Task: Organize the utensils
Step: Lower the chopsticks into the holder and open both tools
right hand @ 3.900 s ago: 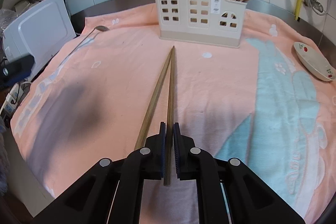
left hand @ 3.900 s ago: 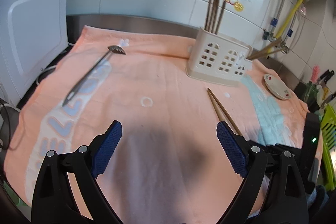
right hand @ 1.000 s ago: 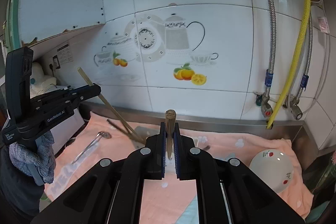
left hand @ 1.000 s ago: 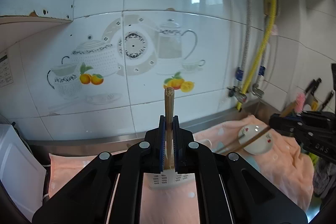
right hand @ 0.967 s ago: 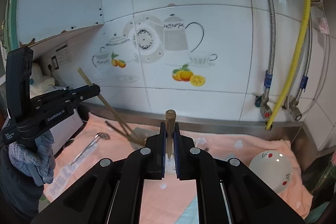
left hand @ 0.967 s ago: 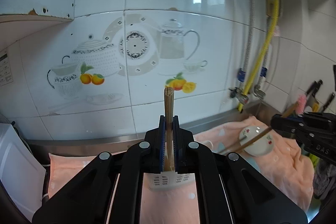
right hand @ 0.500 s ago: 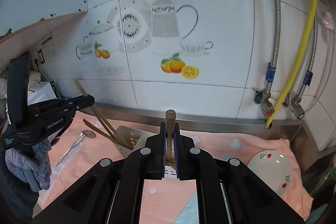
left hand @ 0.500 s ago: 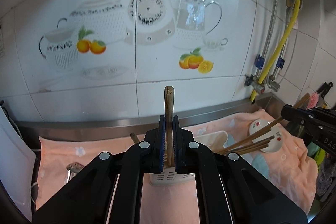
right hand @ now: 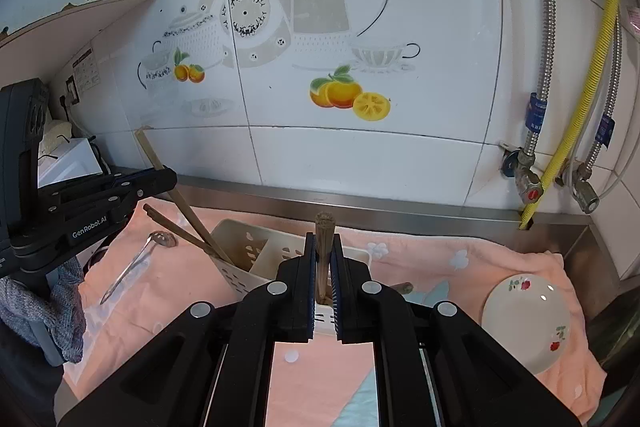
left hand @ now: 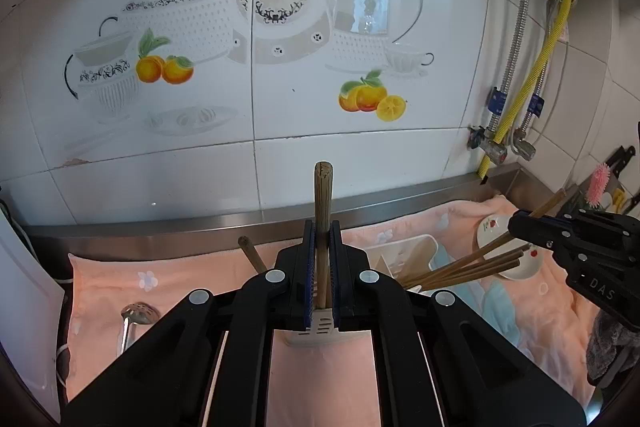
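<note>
I've brought both chopsticks down over the holder (right hand: 256,259) since half a second ago: my left gripper (left hand: 323,279) clamps one chopstick (left hand: 322,219) upright above it, my right gripper (right hand: 322,275) clamps another (right hand: 323,251). Releasing looks next; the slotted spoon (right hand: 138,263) lies left of the holder.

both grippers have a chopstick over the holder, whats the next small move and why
Probably lower both and let go: the left gripper and right gripper each clamp a chopstick upright above the white holder, where other chopsticks already stand.
</note>
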Demonstrator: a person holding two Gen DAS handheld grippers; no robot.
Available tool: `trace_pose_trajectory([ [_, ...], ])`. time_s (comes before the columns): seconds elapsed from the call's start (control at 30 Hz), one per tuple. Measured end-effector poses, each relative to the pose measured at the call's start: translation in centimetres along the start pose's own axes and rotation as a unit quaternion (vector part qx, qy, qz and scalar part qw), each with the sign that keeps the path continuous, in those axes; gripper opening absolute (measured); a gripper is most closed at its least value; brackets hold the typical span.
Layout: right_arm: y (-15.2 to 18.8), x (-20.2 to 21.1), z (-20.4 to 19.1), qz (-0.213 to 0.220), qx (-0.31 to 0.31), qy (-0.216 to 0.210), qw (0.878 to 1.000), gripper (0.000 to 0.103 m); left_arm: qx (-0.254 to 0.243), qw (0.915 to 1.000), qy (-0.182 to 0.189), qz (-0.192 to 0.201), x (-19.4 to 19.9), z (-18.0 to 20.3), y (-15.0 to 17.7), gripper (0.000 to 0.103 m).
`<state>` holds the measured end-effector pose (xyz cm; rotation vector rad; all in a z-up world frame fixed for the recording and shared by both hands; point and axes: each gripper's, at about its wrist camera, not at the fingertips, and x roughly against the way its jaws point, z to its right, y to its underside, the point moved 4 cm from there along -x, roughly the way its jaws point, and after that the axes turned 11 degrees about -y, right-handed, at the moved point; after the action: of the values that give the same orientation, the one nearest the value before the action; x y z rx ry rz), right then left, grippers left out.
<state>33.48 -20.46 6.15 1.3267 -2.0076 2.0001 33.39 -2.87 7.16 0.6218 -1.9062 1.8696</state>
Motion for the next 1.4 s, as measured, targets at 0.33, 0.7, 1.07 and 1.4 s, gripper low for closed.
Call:
trace_pose_trajectory([
  [0.33,0.6,-1.1,-0.1,-0.012,0.001,0.001,1.000,0.007,-0.005,1.0000,0.001,-0.007,-0.3,0.1,0.4,0.006],
  [0.7,0.7,-1.3,-0.2,-0.014,0.004,0.002,1.000,0.007,-0.008,0.9999,0.002,-0.008,-0.1,0.1,0.4,0.006],
  [1.07,0.8,-1.2,-0.2,-0.014,0.004,0.002,1.000,0.007,-0.011,0.9999,0.002,-0.008,0.0,0.3,0.4,0.006],
  [1.4,0.8,-0.5,-0.1,-0.006,0.003,0.002,1.000,0.015,-0.013,0.9999,0.001,-0.006,0.4,0.4,0.4,0.008],
])
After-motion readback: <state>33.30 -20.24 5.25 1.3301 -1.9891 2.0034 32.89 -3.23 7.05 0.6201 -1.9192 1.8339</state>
